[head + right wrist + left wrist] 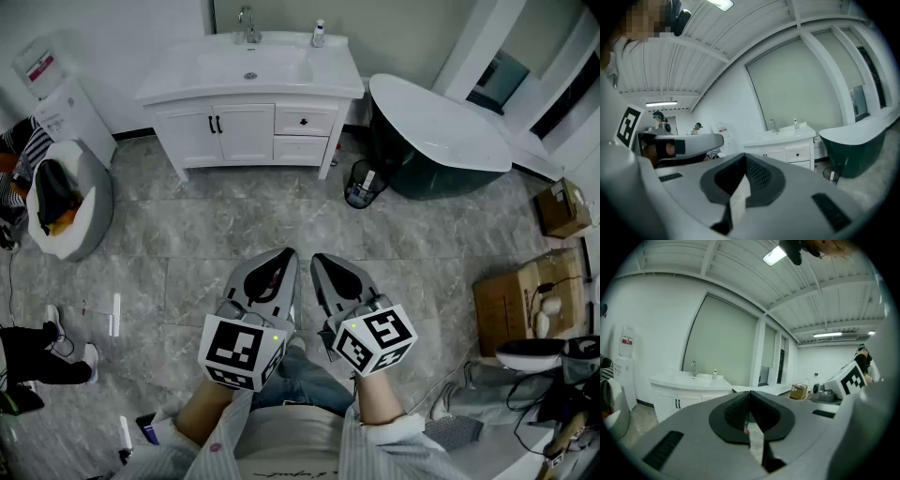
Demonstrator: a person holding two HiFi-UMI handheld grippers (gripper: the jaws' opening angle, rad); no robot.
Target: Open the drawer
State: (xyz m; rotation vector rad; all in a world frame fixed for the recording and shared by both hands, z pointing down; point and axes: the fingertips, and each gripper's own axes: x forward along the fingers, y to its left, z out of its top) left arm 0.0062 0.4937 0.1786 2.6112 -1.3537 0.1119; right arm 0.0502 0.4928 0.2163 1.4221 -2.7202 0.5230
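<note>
White, the vanity cabinet (pixel 246 131) stands at the far wall across a grey stone-patterned floor (pixel 234 234). Its top drawer (pixel 305 120), shut and fitted with a dark knob, sits at the cabinet's right end, left of a dark green bathtub (pixel 427 141). Well apart from it, the left gripper (pixel 284 255) and the right gripper (pixel 318 262) just beside it point toward the cabinet, each with jaws closed together on nothing.
</note>
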